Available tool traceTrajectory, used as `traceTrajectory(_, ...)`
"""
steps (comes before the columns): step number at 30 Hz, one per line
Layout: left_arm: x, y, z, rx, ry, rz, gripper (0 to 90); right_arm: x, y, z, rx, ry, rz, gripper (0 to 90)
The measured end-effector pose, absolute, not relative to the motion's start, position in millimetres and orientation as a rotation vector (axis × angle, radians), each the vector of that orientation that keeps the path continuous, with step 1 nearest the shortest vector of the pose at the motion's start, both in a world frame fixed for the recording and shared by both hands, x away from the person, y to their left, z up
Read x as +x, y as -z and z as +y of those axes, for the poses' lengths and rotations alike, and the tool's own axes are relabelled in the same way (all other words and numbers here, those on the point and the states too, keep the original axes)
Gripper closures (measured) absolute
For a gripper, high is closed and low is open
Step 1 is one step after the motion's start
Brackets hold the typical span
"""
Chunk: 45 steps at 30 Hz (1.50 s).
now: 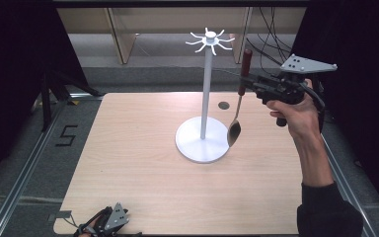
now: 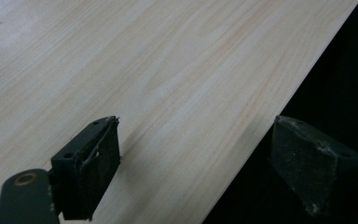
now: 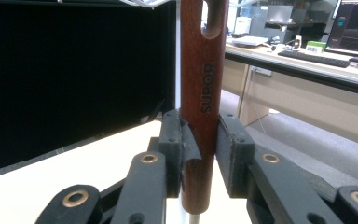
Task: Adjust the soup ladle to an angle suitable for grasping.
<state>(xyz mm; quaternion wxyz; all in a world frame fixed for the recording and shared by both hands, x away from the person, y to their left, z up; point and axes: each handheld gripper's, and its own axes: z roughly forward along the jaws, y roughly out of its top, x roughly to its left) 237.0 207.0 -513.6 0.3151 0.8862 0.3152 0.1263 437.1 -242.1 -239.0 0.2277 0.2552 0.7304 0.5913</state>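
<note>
Bottom left of the high view: left gripper (image 1: 109,220) rests at the near edge of the table (image 1: 128,163). In the left gripper view its jaws stand wide apart with nothing between them, one over the wood and one past the edge. Idle.

Centre of the high view: white hook stand (image 1: 205,98), round base on the table, thin post, ring of hooks (image 1: 210,40) at top centre. All hooks look bare.

Right of the high view: right gripper (image 1: 249,84), held in the person's right hand (image 1: 296,111), is clenched on the spoon (image 1: 238,101). Spoon hangs roughly upright, red-brown wooden handle (image 3: 204,93) up, metal bowl down just beside the base rim. In the right gripper view both pads press the handle low down; the hanging hole (image 3: 212,18) sits at the top of frame, clear of the jaws.

Judgement: carrying step, spoon lifted, not yet hung. Next move calls for raising the handle to hook height and threading the hole over one prong before releasing.
</note>
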Motion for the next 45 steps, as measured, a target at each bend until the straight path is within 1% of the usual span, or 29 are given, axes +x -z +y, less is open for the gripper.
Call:
traceTrajectory(12,237,514,207,2.335,-0.335,0.832,15.3,446,227,-229,0.702,-1.585,2.018,74.1)
traceTrajectory(45,237,513,207,2.337,-0.334,0.825,15.2,463,225,-206,0.745,-1.514,2.062,74.1)
